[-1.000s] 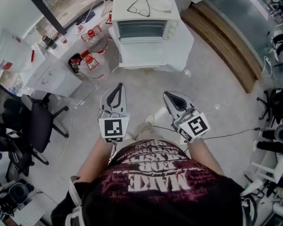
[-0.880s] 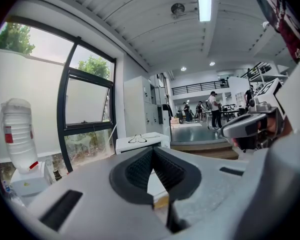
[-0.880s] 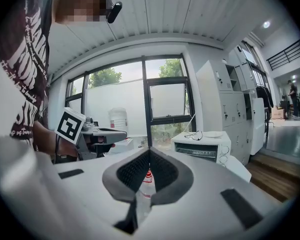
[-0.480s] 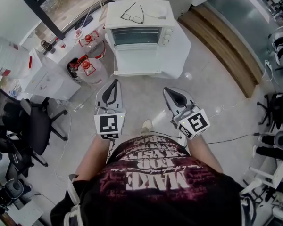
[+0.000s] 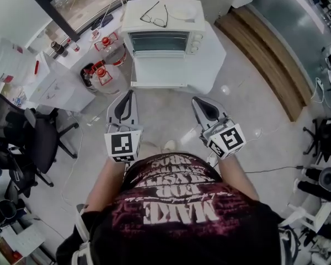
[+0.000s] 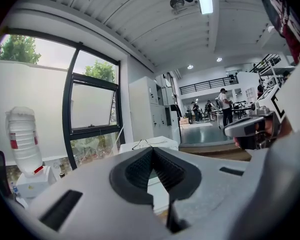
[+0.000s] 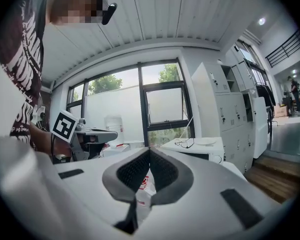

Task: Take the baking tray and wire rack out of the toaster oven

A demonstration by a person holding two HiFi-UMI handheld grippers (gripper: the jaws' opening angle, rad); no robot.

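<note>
Nearest the person, both tools were held out level over the floor. The left hand-held gripper sat at 11 o'clock from the body and the right hand-held gripper at 1 o'clock. The left gripper view showed the left hand-held gripper with its ribbed pads pressed tip to tip and nothing between them. The right hand-held gripper was closed and empty in the same way.

Beyond them lay bare floor, then the low white bench at 12 o'clock. The toaster oven stood on it, well apart from both tools, with its glass door shut. The baking tray and wire rack were presumably inside. Faint bars showed behind the glass, but the two could not be told apart. A pair of glasses and a white plate rested on the oven's roof. Two red-capped canisters stood just beside the bench at 10 o'clock.

The main risks seemed to lie in the door and the draw. A sharp tug on the door could drag the light oven across the bench and send the glasses or plate sliding off. A thin tray edge pinched by one tool alone might tilt and slip as it cleared the runners. The rack could also snag and jerk the oven forward.
</note>
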